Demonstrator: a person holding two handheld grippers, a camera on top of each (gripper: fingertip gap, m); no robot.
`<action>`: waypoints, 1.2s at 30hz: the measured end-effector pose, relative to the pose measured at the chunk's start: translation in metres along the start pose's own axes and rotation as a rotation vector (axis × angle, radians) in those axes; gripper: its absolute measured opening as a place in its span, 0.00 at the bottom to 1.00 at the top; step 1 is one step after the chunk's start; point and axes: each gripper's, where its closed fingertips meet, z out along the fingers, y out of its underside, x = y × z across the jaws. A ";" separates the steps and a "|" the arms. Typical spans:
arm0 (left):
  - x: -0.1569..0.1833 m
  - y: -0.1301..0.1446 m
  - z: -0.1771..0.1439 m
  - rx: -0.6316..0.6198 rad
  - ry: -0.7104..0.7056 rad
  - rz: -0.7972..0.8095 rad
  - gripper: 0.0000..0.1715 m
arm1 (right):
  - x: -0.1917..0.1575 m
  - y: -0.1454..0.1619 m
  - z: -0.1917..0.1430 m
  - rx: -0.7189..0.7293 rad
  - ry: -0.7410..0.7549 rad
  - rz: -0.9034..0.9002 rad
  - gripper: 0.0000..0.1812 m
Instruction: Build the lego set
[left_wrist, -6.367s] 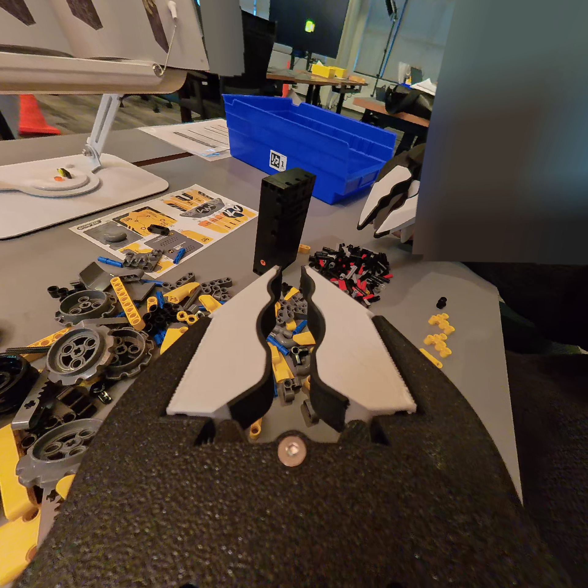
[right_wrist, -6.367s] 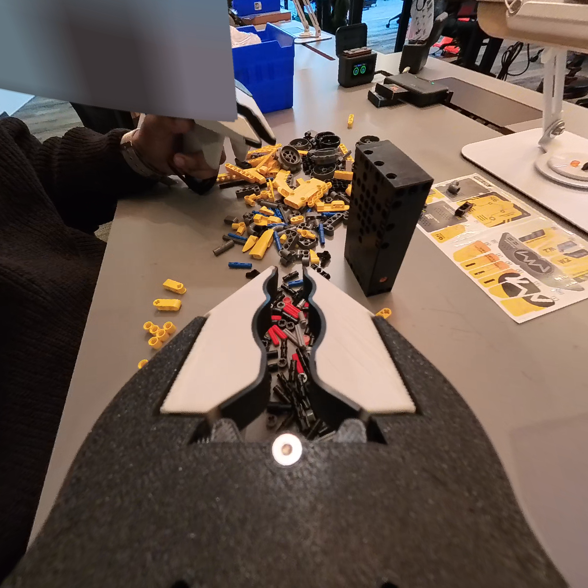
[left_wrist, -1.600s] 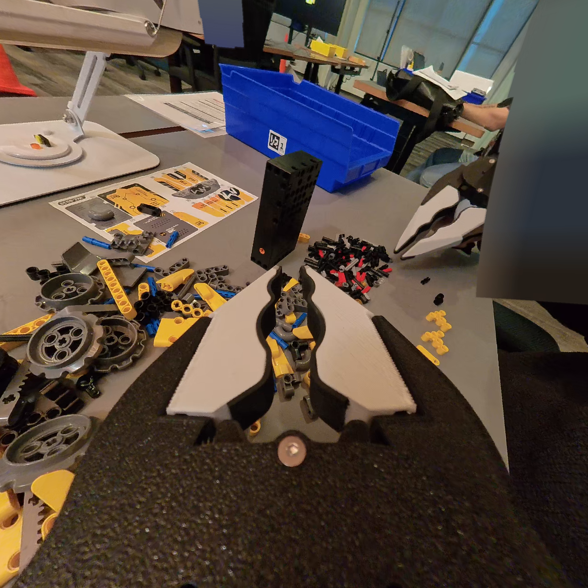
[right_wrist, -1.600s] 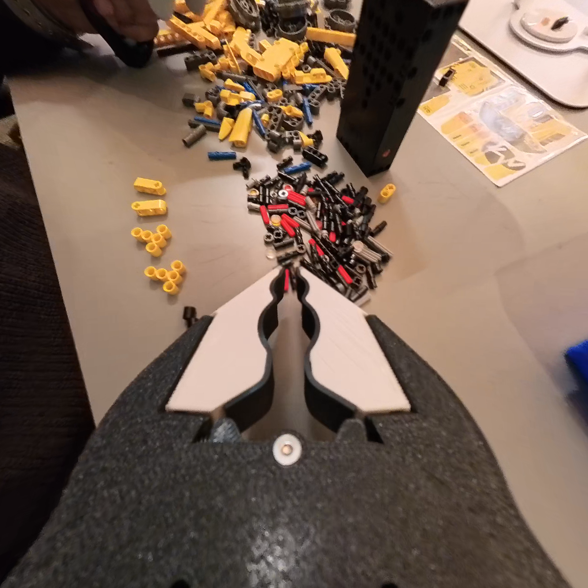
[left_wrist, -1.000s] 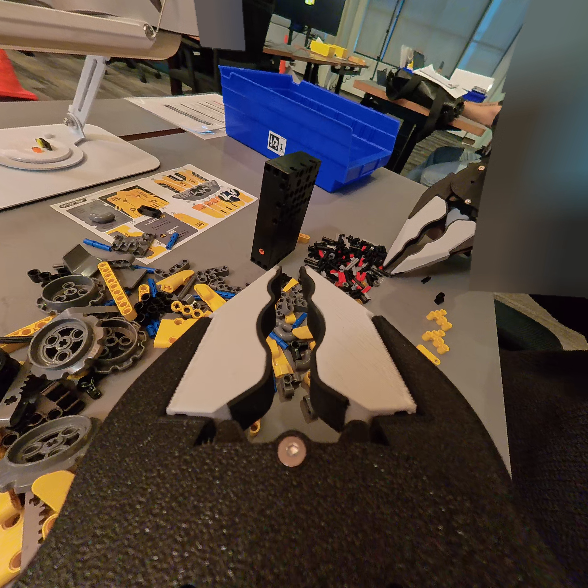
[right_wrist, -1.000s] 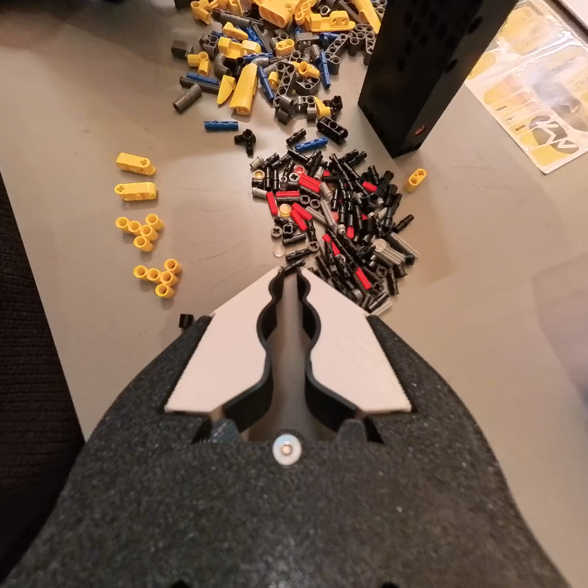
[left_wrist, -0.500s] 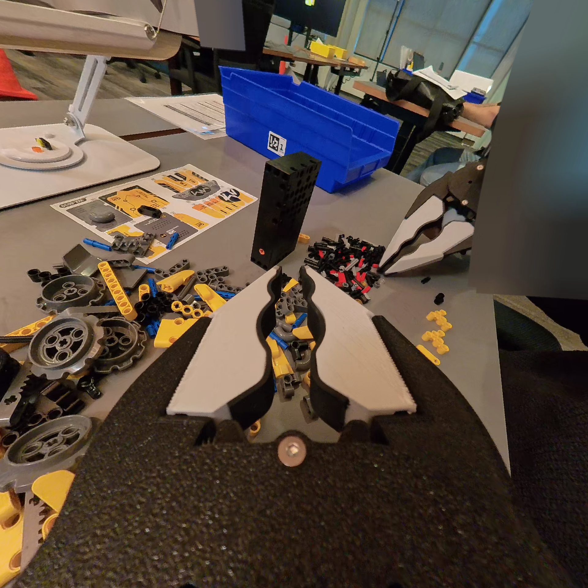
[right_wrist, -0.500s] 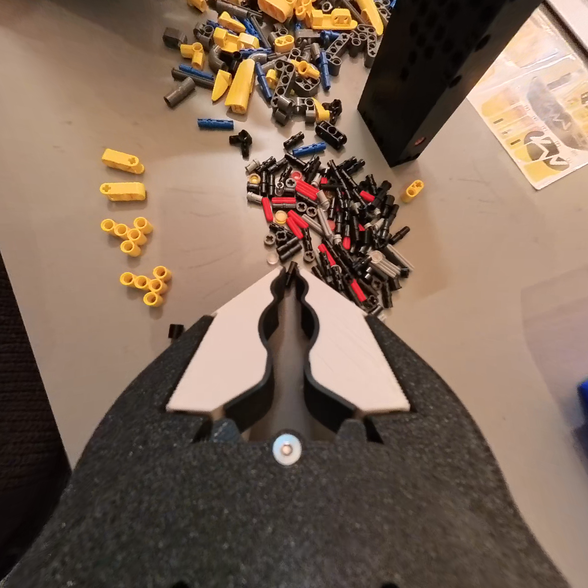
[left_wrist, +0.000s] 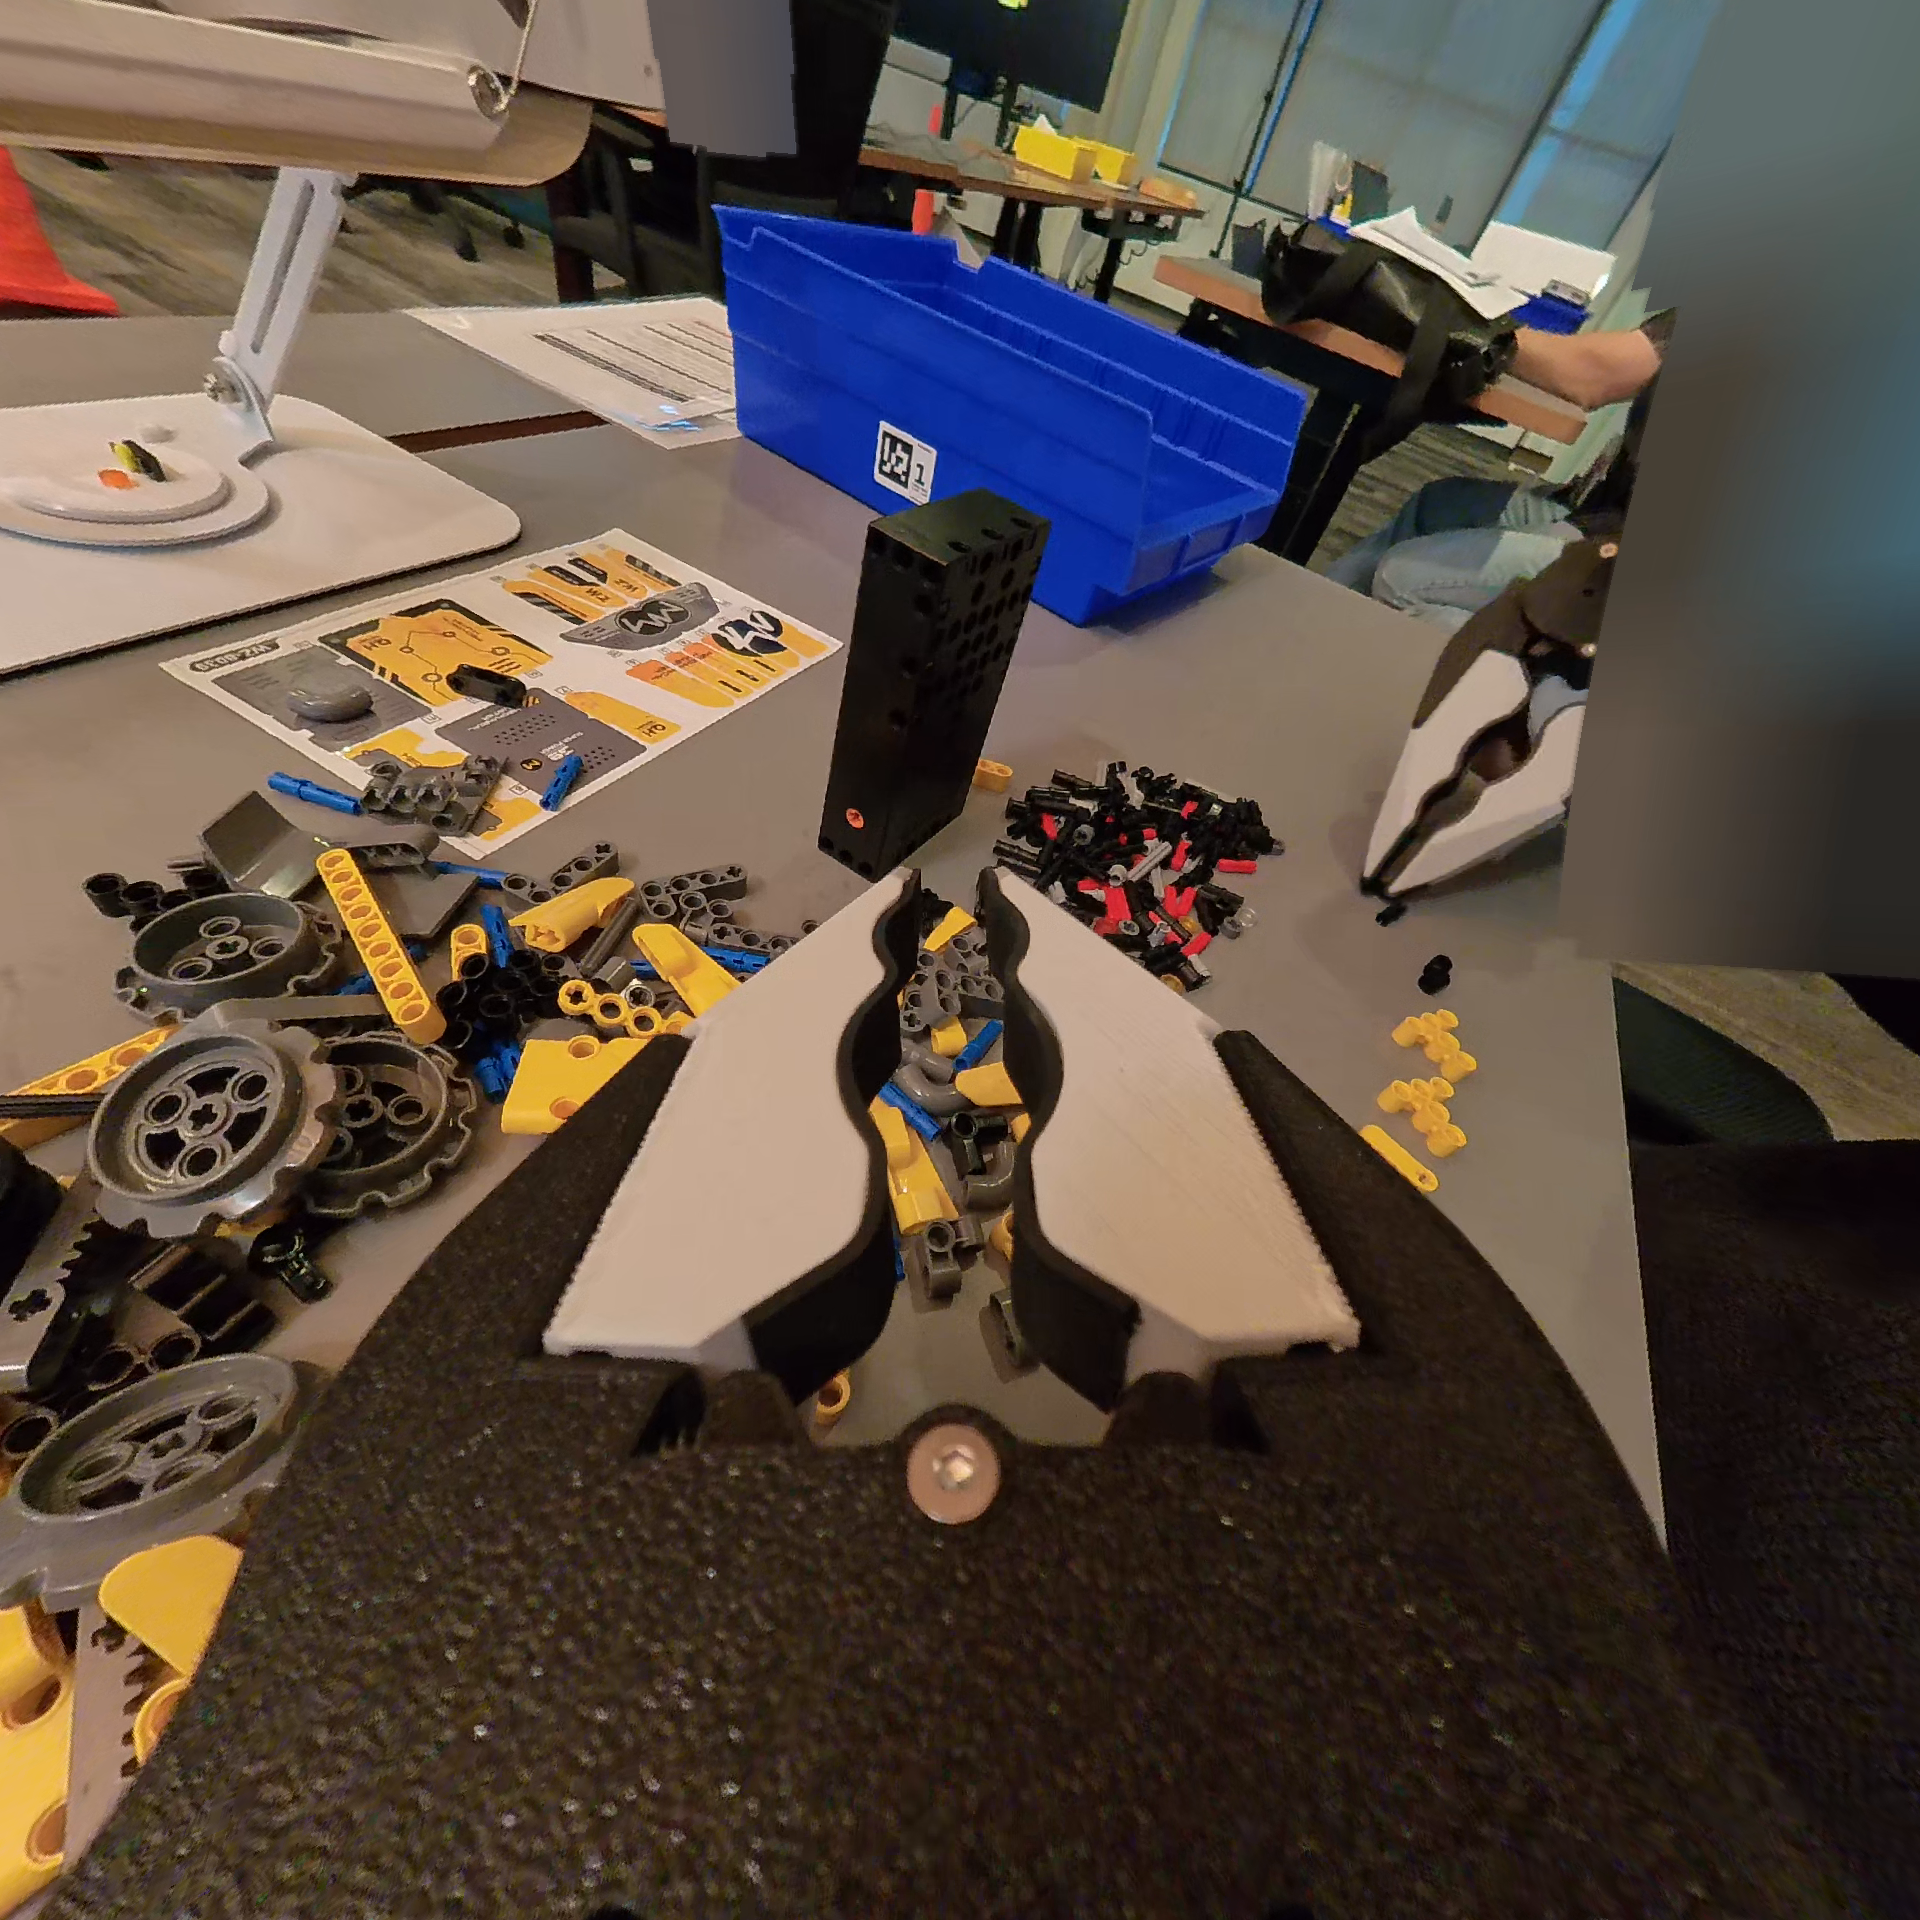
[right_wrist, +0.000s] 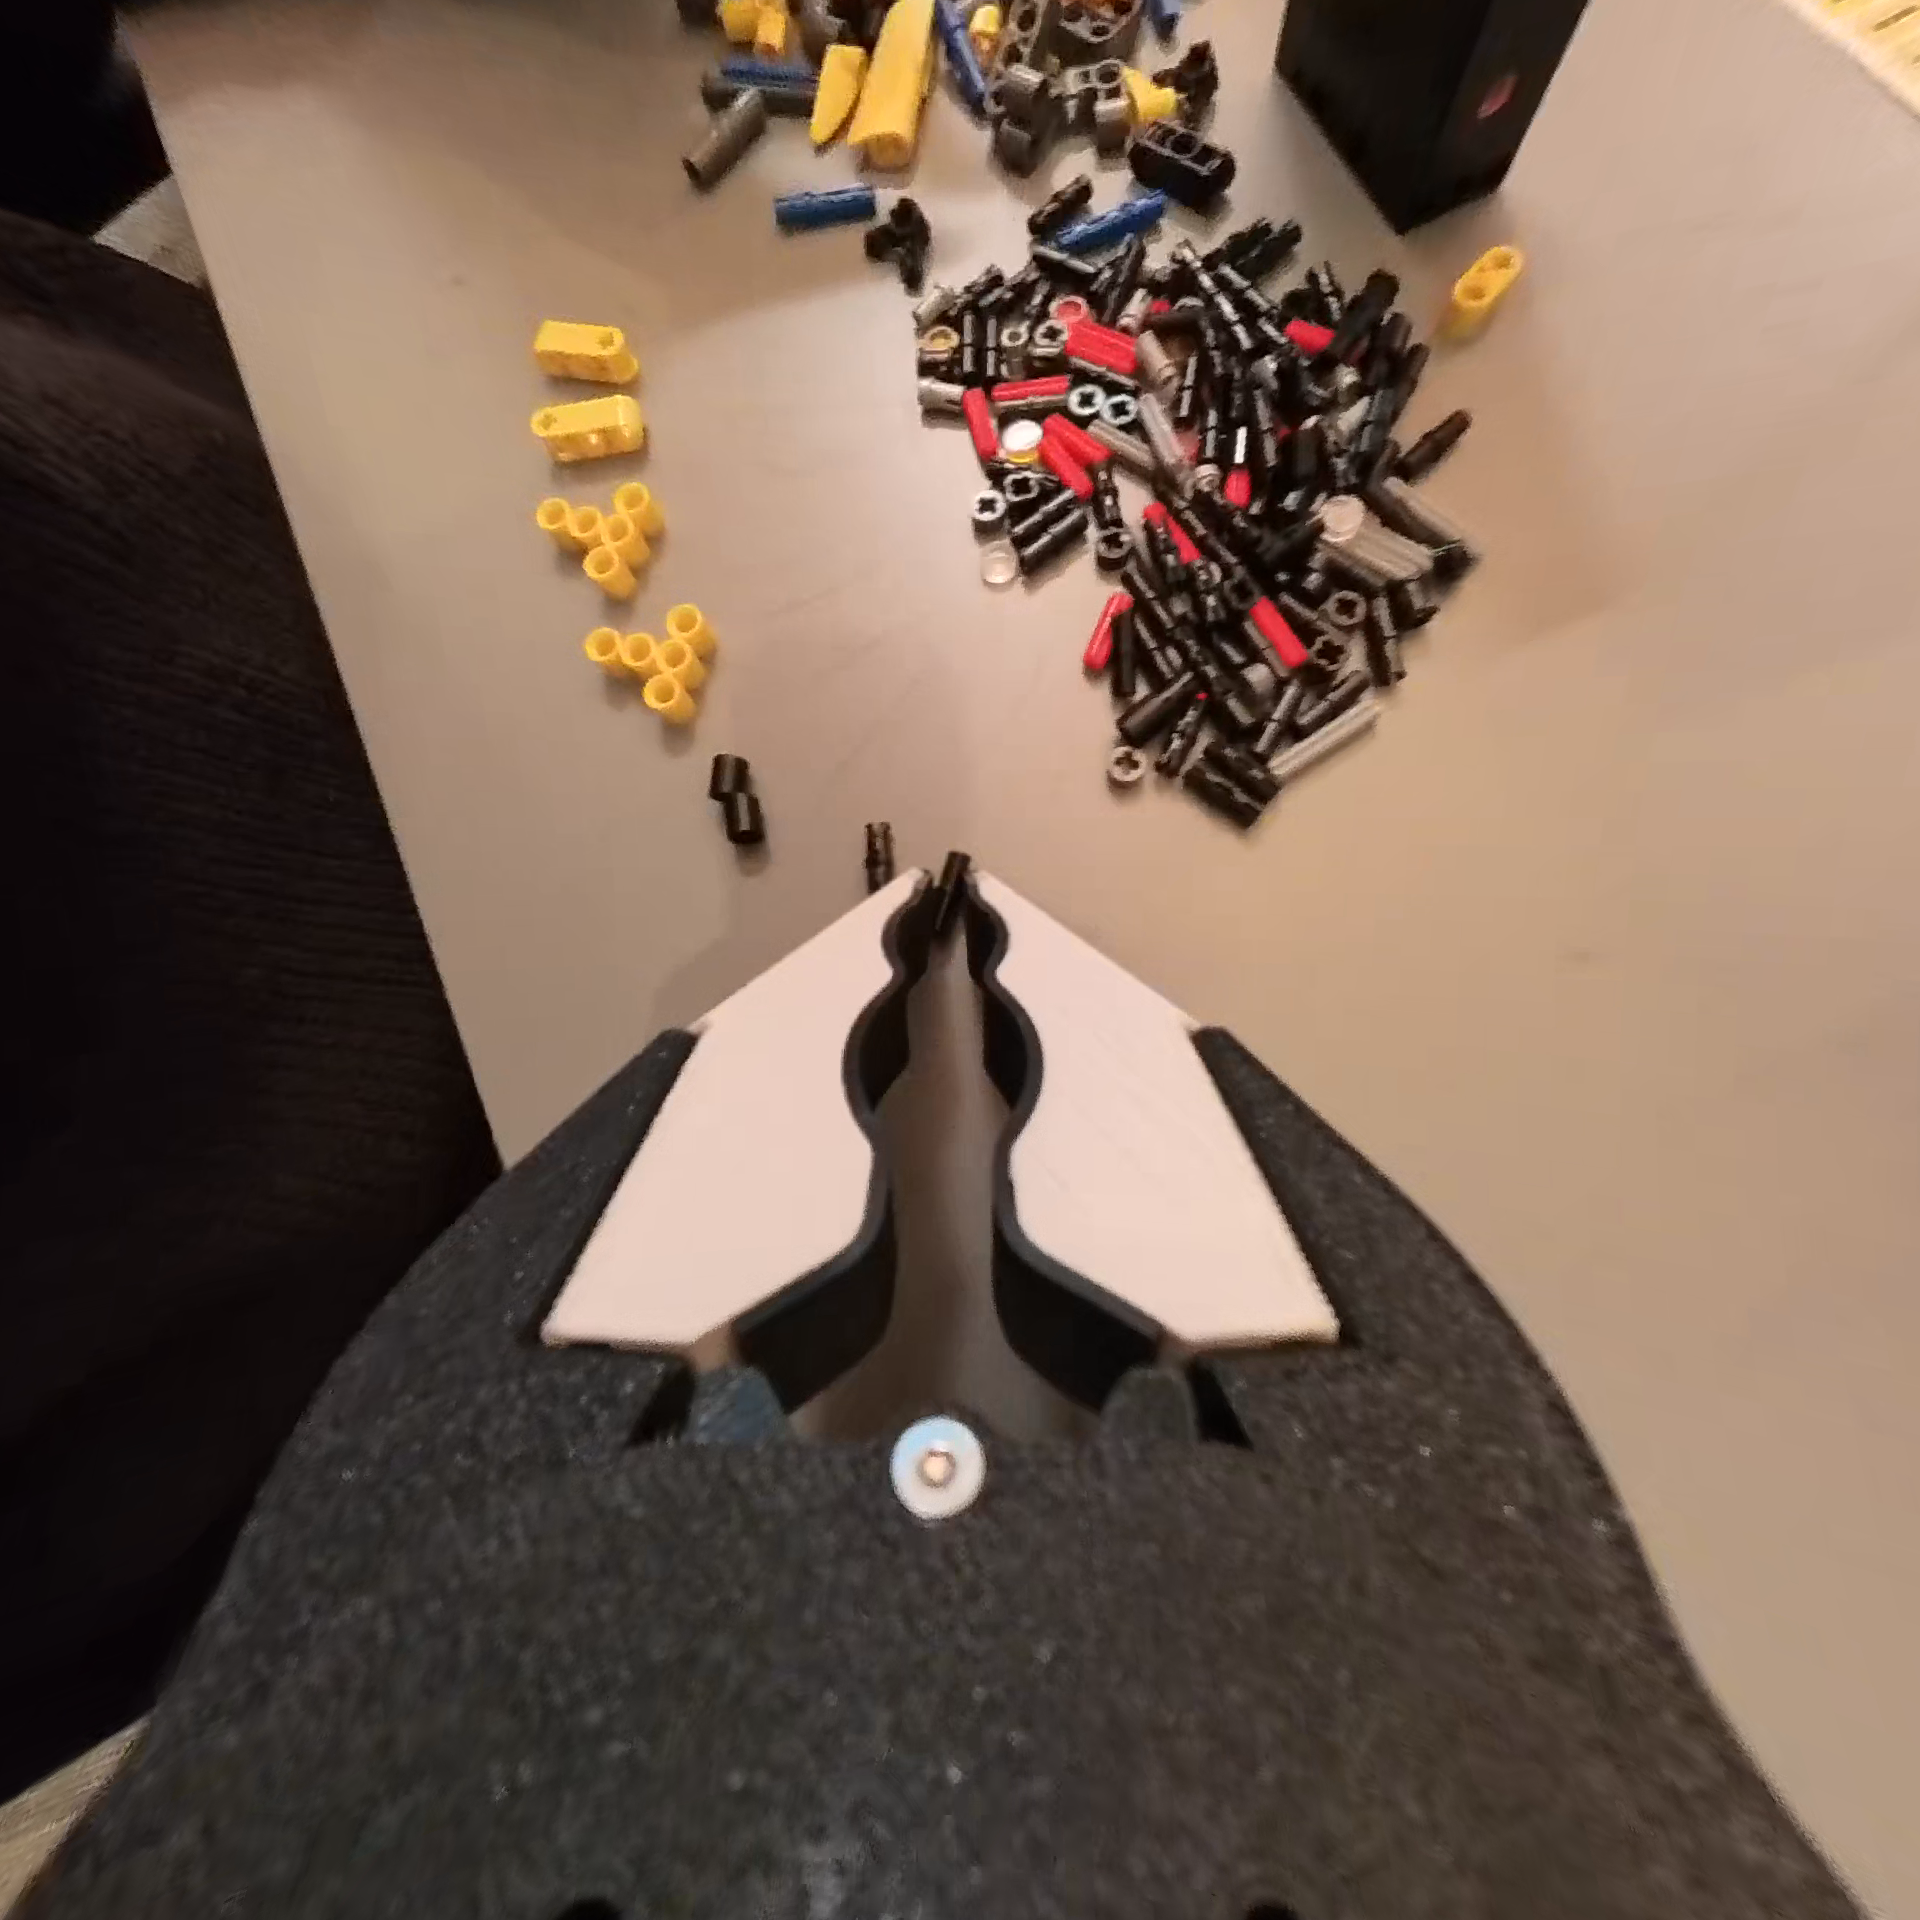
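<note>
My right gripper (right_wrist: 948, 881) is shut on a small black pin (right_wrist: 950, 891) held at its fingertips, just above the grey table (right_wrist: 1558, 1039). It is clear of the pile of black, red and grey pins (right_wrist: 1195, 499). Another black pin (right_wrist: 878, 852) and a black connector (right_wrist: 736, 798) lie just left of the tips. My left gripper (left_wrist: 948, 883) is slightly open and empty, over a pile of yellow, grey and blue parts (left_wrist: 935, 1122). The right gripper (left_wrist: 1392, 883) also shows in the left wrist view, tips down near the pin pile (left_wrist: 1132, 862).
A tall black block (left_wrist: 935, 686) stands behind the piles. A blue bin (left_wrist: 997, 384), a sticker sheet (left_wrist: 499, 665) and a white lamp base (left_wrist: 135, 488) sit farther back. Grey wheels (left_wrist: 208, 1122) lie left. Yellow connectors (right_wrist: 613, 530) lie near the table edge by a dark sleeve (right_wrist: 156, 831). The grippers' ends are close to 25 cm from one another. My left tips are about 20 cm from the black connector (right_wrist: 736, 798), my right tips only 4 cm.
My right gripper closed on a black pin at the pile's near edge and drew back from the pile toward the table edge. My left gripper has stayed in place.
</note>
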 end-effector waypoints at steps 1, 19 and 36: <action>0.000 0.000 0.000 0.000 0.001 -0.005 0.06 | -0.001 0.000 0.000 0.000 -0.004 0.001 0.03; -0.001 0.000 0.000 0.003 0.002 -0.012 0.07 | 0.011 -0.007 -0.013 0.053 0.047 0.037 0.07; -0.001 0.000 0.000 0.002 0.002 -0.012 0.06 | 0.013 0.000 -0.014 0.033 0.060 0.052 0.07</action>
